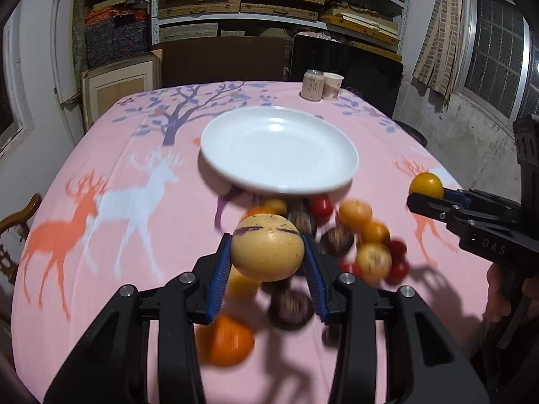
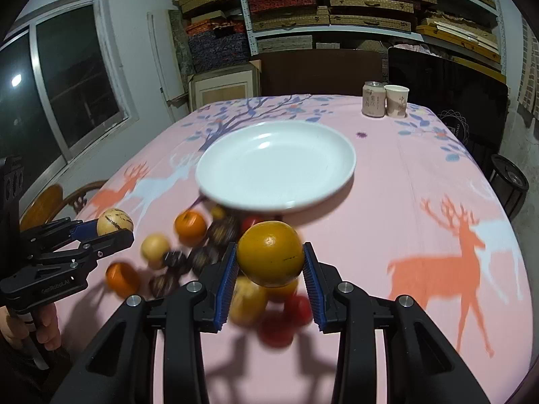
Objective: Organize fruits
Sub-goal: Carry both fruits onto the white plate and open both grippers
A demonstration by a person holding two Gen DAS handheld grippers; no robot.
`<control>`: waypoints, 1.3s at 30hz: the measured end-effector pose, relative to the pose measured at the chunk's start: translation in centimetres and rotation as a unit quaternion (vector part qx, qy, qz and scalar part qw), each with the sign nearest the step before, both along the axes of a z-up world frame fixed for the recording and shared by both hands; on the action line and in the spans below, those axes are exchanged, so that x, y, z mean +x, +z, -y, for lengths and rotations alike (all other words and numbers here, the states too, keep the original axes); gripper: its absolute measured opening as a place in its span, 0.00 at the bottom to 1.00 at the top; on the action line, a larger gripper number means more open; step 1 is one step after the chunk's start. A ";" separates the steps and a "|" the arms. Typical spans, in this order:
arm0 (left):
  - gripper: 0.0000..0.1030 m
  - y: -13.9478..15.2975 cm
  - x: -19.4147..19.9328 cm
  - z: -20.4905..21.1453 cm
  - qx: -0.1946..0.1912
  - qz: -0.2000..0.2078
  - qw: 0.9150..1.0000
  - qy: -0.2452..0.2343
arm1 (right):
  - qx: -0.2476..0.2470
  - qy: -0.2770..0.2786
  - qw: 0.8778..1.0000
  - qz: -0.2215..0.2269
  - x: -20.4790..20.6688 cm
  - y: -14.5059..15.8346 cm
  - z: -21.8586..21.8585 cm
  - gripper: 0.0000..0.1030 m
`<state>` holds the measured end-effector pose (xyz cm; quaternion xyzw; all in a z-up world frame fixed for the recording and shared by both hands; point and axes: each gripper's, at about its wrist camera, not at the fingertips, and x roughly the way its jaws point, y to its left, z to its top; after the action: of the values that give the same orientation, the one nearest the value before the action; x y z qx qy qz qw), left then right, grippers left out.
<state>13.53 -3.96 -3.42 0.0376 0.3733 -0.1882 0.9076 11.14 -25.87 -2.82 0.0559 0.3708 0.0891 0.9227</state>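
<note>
My left gripper (image 1: 267, 252) is shut on a pale yellow fruit with purple streaks (image 1: 267, 247), held above the fruit pile. It also shows in the right wrist view (image 2: 114, 224) at the left. My right gripper (image 2: 269, 257) is shut on an orange-yellow fruit (image 2: 269, 252), also held above the pile; in the left wrist view that fruit (image 1: 426, 185) is at the right. An empty white plate (image 1: 279, 149) (image 2: 274, 165) sits just beyond the pile. The blurred pile (image 1: 353, 235) (image 2: 188, 249) holds oranges, yellow fruits, dark brown fruits and small red ones.
A can (image 2: 373, 99) and a paper cup (image 2: 395, 100) stand at the table's far right. The pink deer-print tablecloth (image 2: 438, 202) covers the table. A wooden chair (image 2: 57, 202) stands at the left, a dark bin (image 2: 508, 181) at the right. Shelves fill the back wall.
</note>
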 end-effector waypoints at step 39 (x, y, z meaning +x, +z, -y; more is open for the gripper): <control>0.81 -1.2 7.0 -0.3 0.001 -0.071 0.997 0.012 | -0.010 -0.032 0.999 -0.016 2.2 -0.9 0.7 0.71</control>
<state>20.56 -3.71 -4.66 0.0203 0.4375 -0.1790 0.8810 13.34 -26.57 -3.75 0.0599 0.3848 0.0547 0.9194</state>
